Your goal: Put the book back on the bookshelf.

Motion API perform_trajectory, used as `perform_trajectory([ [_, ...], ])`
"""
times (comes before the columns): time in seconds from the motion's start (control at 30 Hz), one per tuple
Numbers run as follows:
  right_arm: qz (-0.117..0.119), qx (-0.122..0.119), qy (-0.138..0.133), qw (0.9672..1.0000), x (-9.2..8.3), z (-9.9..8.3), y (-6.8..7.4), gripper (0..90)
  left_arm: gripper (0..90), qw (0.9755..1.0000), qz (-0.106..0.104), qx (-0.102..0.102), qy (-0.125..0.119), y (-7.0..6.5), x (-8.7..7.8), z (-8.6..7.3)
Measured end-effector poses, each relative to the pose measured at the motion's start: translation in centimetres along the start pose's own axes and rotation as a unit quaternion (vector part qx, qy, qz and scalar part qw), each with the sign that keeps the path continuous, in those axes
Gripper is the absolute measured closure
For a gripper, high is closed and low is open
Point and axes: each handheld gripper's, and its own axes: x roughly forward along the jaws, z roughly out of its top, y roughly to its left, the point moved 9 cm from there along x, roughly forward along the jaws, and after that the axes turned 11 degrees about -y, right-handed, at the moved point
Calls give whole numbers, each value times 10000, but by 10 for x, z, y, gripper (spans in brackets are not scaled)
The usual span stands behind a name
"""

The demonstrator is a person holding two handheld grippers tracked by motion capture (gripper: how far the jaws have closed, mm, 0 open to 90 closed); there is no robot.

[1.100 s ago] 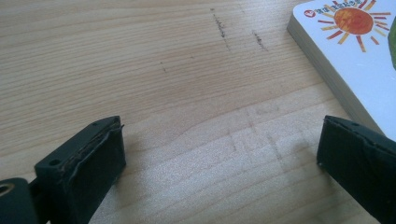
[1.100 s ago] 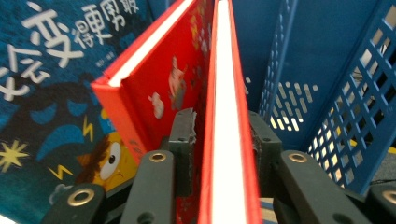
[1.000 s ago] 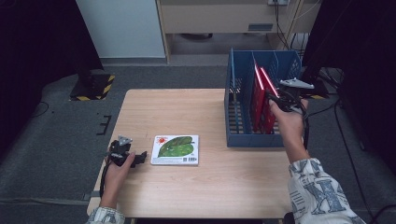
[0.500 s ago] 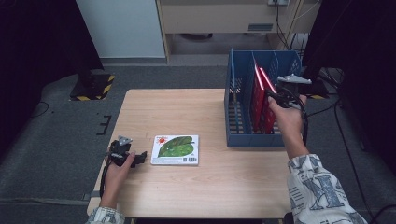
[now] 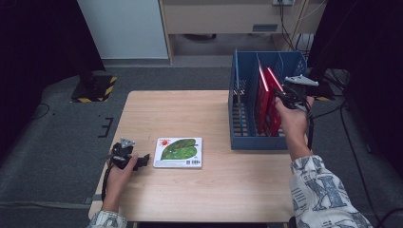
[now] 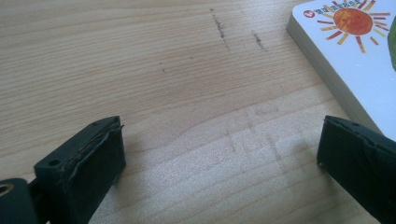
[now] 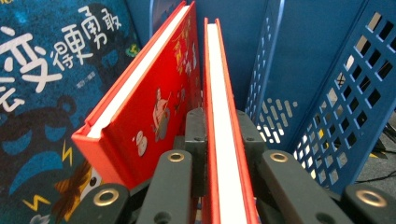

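In the blue basket [image 5: 236, 102] at the table's right stand two red books. My right gripper [image 5: 281, 98] has just been closing and is now shut on the top edge of the right-hand red book [image 7: 223, 116], its jaws pressing both covers. The other red book [image 7: 154, 93] leans away to its left. A board book with a green leaf and a sun [image 5: 179, 152] lies flat near the table's front left. My left gripper [image 5: 141, 160] rests open on the wood just left of it, and the leaf book's corner [image 6: 355, 42] lies beside one jaw.
A blue-covered book [image 7: 42, 93] with white characters stands further left in the basket. The basket's perforated wall [image 7: 327, 70] rises close on the right of the held book. Bare wooden table [image 5: 190, 114] spreads between the basket and the leaf book.
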Motion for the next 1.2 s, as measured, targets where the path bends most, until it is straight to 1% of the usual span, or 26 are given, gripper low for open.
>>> perform_trajectory([
  [0.23,-50,0,-65,10000,4,4,0,794,3,10000,2,1,1,0,0,0],
  [0.4,-136,75,-148,9998,11,8,-6,794,3,10000,1,1,1,0,0,0],
  [0.5,-143,64,-199,9997,15,11,-7,794,3,10000,1,1,1,0,0,0],
  [0.83,-227,45,-187,9996,31,12,-8,793,3,10000,-3,13,8,0,0,0],
  [1.2,-260,101,-209,9994,39,14,-13,793,2,10000,-2,12,10,0,0,0],
])
